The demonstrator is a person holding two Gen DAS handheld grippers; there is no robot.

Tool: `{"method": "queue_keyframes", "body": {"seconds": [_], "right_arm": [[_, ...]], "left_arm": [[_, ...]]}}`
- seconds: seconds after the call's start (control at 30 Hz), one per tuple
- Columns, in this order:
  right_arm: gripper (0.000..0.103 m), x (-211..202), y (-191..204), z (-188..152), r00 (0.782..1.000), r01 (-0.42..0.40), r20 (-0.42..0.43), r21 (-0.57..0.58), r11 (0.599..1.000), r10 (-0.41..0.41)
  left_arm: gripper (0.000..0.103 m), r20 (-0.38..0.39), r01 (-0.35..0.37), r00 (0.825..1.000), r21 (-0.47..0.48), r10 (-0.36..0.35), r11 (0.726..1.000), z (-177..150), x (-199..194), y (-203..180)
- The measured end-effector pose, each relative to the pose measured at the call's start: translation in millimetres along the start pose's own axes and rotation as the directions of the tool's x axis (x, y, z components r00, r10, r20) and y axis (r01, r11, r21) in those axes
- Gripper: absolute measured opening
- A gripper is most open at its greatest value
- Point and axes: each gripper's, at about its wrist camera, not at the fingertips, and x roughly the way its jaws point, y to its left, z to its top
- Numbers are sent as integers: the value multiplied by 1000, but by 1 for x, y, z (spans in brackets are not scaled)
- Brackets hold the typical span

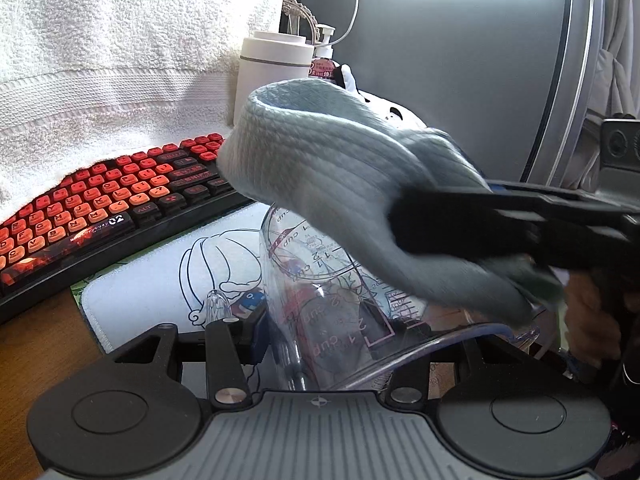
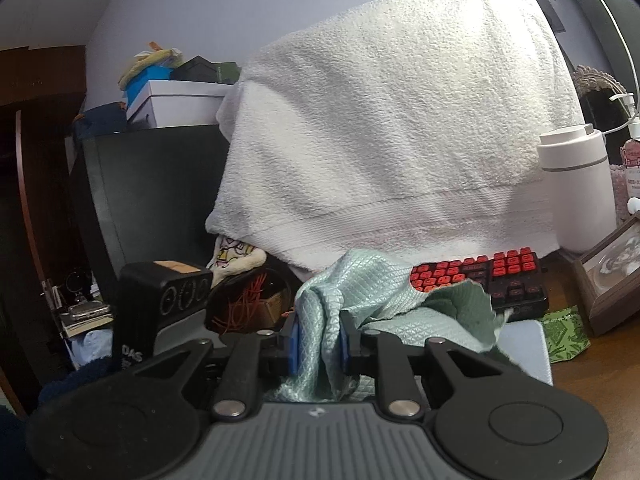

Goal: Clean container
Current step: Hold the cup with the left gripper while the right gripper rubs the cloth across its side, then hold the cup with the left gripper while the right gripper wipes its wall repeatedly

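A clear plastic measuring cup with pink markings lies tilted between the fingers of my left gripper, which is shut on it above the desk. My right gripper is shut on a pale blue-green cloth. In the left wrist view the right gripper comes in from the right and holds the cloth over the cup's upper side, touching it. The cup does not show in the right wrist view.
A black keyboard with red keys lies on the wooden desk, next to a white printed mouse mat. A white towel drapes over something behind it. A white canister and a pump bottle stand at the back.
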Motion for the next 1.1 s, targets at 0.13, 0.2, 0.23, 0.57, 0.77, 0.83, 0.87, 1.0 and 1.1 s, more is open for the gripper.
{"method": "queue_keyframes", "body": {"seconds": [0.13, 0.2, 0.23, 0.57, 0.77, 0.83, 0.87, 1.0, 1.1], "right_arm": [[18, -1, -6, 0, 999, -46, -2, 31, 998, 46], [16, 1, -13, 2, 998, -62, -6, 55, 997, 63], [16, 2, -16, 3, 998, -57, -6, 54, 997, 57], [15, 16, -41, 14, 1000, 14, 11, 57, 998, -15], [17, 18, -36, 13, 999, 46, 18, 56, 997, -47], [17, 18, -30, 12, 999, 45, 15, 50, 998, -46], [17, 17, -27, 12, 999, 39, 13, 46, 998, -40], [17, 9, -12, 6, 1000, 8, 6, 28, 1000, -9], [17, 4, -6, 3, 1000, -19, 3, 41, 999, 19]], "left_arm": [[46, 0, 1, 1000, -3, -1, 1000, 0, 0, 1], [46, 0, 0, 1000, 0, 0, 1000, 0, 0, 1], [46, 0, 0, 1000, -1, 0, 1000, 0, 0, 1], [46, 0, 2, 1000, -3, -2, 1000, 0, 0, -1], [46, 0, 0, 1000, 0, 0, 1000, 0, 0, 0], [46, 1, -1, 1000, 2, 1, 1000, 0, -1, -2], [46, 2, -4, 1000, 5, 3, 1000, -1, -1, -5], [46, 2, -4, 1000, 6, 4, 1000, -2, -3, -10], [46, 1, -3, 1000, 5, 3, 1000, -1, -2, -8]]}}
